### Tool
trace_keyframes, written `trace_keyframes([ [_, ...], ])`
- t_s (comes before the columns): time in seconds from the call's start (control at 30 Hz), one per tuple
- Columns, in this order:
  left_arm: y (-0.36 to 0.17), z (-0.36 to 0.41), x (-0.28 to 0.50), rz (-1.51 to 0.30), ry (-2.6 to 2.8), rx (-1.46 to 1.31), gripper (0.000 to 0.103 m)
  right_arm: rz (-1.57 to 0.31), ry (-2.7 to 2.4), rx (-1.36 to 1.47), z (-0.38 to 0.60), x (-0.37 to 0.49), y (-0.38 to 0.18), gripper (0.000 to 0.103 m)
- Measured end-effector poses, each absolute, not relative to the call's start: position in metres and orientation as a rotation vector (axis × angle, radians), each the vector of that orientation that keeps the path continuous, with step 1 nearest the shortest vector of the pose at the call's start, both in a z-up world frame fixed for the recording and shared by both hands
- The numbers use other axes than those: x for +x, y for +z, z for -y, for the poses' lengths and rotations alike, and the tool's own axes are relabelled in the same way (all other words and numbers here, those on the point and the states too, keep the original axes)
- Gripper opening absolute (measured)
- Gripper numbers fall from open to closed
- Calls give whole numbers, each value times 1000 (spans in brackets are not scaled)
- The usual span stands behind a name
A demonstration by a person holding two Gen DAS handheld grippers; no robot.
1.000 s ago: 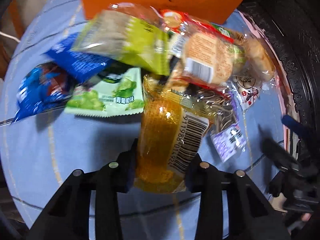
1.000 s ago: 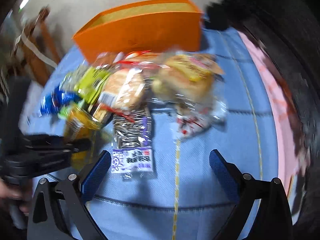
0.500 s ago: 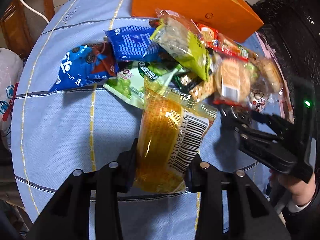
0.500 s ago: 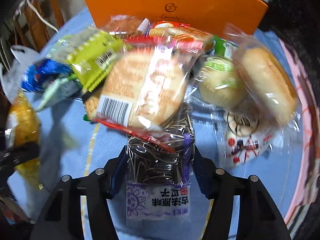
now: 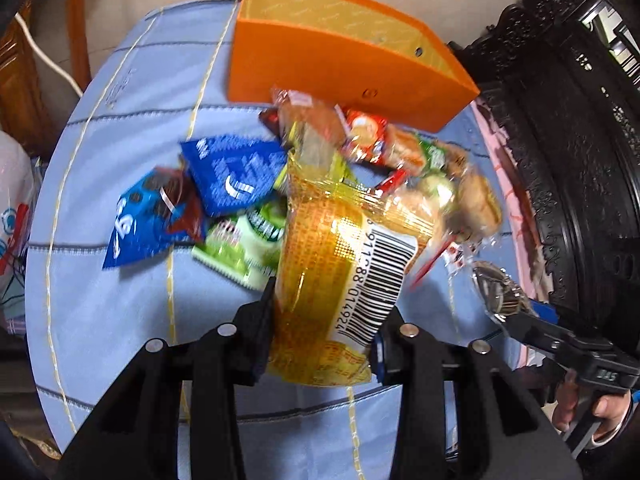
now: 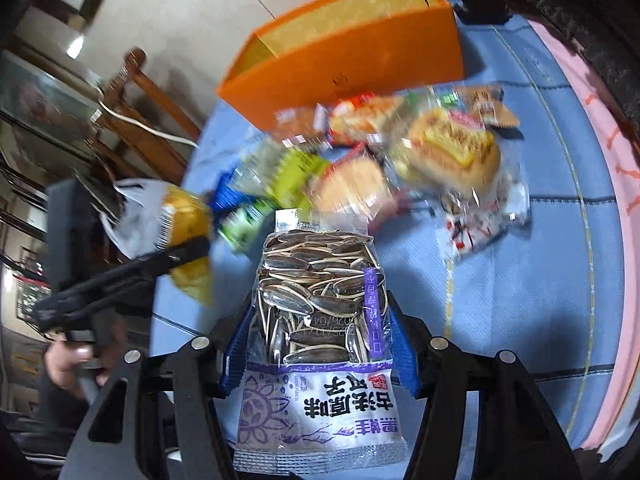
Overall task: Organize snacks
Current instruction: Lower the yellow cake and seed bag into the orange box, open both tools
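My left gripper is shut on a yellow snack packet with a barcode, held above the blue tablecloth. My right gripper is shut on a clear bag of sunflower seeds with a purple and white label, lifted off the cloth. That same seed bag shows at the right of the left wrist view, and the yellow packet at the left of the right wrist view. An open orange box stands at the far side of the table, behind the pile of snacks.
Blue packets, a green packet and wrapped breads lie heaped before the orange box. A dark carved cabinet stands to the right, wooden chairs to the left. A hand holds the right tool.
The right gripper closed on the sunflower seed bag and lifted it off the cloth. Both grippers rose with their packets, and the orange box's open top came into view.
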State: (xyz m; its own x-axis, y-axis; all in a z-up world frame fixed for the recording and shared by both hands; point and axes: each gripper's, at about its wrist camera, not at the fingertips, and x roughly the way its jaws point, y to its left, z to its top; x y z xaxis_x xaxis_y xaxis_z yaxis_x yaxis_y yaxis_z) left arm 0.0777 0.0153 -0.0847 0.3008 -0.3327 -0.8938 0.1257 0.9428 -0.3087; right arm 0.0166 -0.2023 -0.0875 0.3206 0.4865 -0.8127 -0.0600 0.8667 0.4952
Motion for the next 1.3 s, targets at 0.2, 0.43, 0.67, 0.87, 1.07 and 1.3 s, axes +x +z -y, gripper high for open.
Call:
trace_keyframes([
  [0.2,-48,-3,108,-1132,-343,-165,37,-1052,381,418,210,56,-39,60],
  [0.43,2,7,170,-1013,-335,-158,37,-893,344,373,217,137,4,60],
  [0.67,17,24,244,-999,-280,-122,37,-875,268,312,224,212,-4,60],
  [0.87,-5,35,308,-1052,-208,-104,38,-897,184,232,218,269,-33,60],
  [1.07,-31,37,343,-1053,-127,-139,81,-899,110,214,216,298,-63,61],
  [1.3,-35,14,322,-1031,-61,-133,98,-896,-21,260,240,267,-72,84],
])
